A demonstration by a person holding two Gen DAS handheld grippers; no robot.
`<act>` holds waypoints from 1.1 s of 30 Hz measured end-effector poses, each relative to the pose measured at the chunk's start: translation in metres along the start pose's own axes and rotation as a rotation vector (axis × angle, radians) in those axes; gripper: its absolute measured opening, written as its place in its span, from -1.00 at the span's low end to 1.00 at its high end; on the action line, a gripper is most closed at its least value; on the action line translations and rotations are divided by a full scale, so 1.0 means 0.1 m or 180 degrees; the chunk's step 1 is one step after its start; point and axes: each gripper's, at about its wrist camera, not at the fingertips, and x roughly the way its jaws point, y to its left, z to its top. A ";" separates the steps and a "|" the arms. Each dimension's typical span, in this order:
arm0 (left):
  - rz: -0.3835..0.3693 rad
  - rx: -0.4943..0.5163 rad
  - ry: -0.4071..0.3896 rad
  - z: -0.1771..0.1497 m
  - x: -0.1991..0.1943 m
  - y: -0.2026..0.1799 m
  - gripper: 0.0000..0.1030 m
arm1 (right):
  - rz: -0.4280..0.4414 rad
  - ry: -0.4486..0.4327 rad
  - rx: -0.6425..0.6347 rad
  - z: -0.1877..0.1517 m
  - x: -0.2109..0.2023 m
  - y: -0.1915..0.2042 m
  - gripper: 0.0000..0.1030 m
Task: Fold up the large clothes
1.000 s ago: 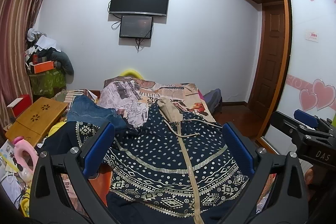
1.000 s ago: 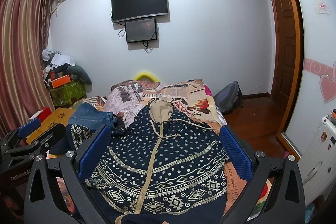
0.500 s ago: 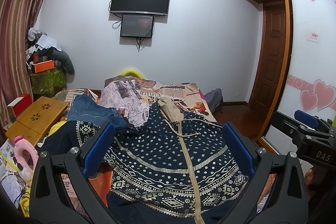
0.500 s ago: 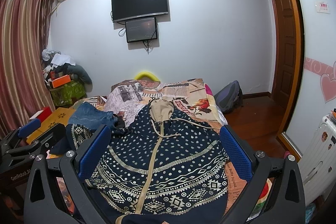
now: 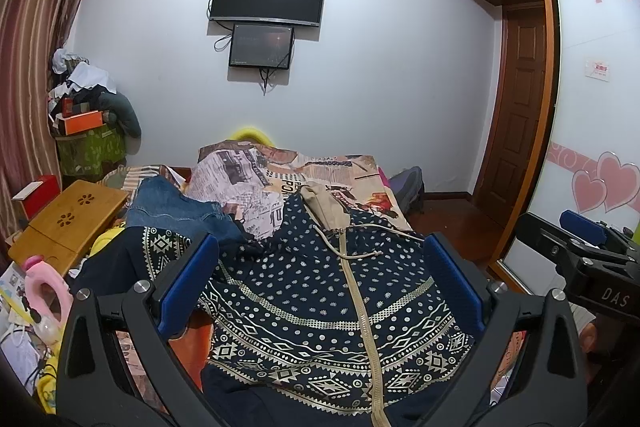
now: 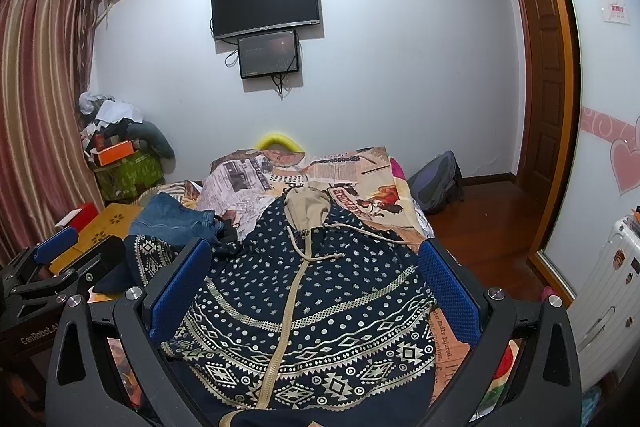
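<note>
A navy hooded jacket (image 5: 320, 291) with white dots, beige patterned bands, a beige zip and a beige hood lies spread front-up on the bed, hood at the far end; it also shows in the right wrist view (image 6: 304, 299). Its left sleeve (image 5: 132, 259) spreads out to the left. My left gripper (image 5: 320, 279) is open and empty, held above the jacket's lower half. My right gripper (image 6: 314, 279) is open and empty above the same area. Each gripper shows at the edge of the other's view.
The bed (image 6: 360, 183) has a newspaper-print cover. Folded blue jeans (image 5: 176, 211) lie left of the jacket. A wooden lap table (image 5: 68, 223) and clutter stand at the left. A backpack (image 6: 438, 181) sits on the wood floor at the right, near a door.
</note>
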 end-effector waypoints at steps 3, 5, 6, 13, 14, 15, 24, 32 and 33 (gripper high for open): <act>0.0004 -0.0015 0.0026 0.00 0.03 0.01 0.99 | -0.0005 0.0035 0.0003 0.01 0.07 -0.02 1.00; 0.0008 -0.0027 0.0045 0.01 0.07 0.03 0.99 | -0.0013 0.0064 0.0007 0.01 0.11 -0.03 1.00; 0.0016 -0.0034 0.0057 0.02 0.08 0.05 0.99 | -0.0018 0.0078 0.0011 0.01 0.13 -0.04 1.00; 0.0215 -0.0066 0.0078 0.07 0.31 0.31 0.99 | -0.0094 0.0230 0.0026 -0.01 0.37 -0.07 1.00; 0.0265 -0.0107 0.0086 0.07 0.35 0.40 0.99 | -0.0105 0.0254 0.0031 -0.01 0.40 -0.09 1.00; 0.0320 -0.0152 0.0098 0.07 0.39 0.49 0.99 | -0.0119 0.0281 0.0036 -0.02 0.44 -0.09 1.00; 0.1038 -0.0639 0.0366 -0.09 0.80 1.57 0.99 | -0.0259 0.0584 0.0123 -0.08 0.87 -0.24 1.00; 0.1245 -0.1700 0.0921 -0.72 1.13 2.71 0.99 | -0.0359 0.0857 0.0140 -0.16 1.25 -0.31 1.00; 0.1239 -0.1813 0.0969 -0.80 1.15 2.80 0.99 | -0.0362 0.0880 0.0139 -0.16 1.28 -0.31 1.00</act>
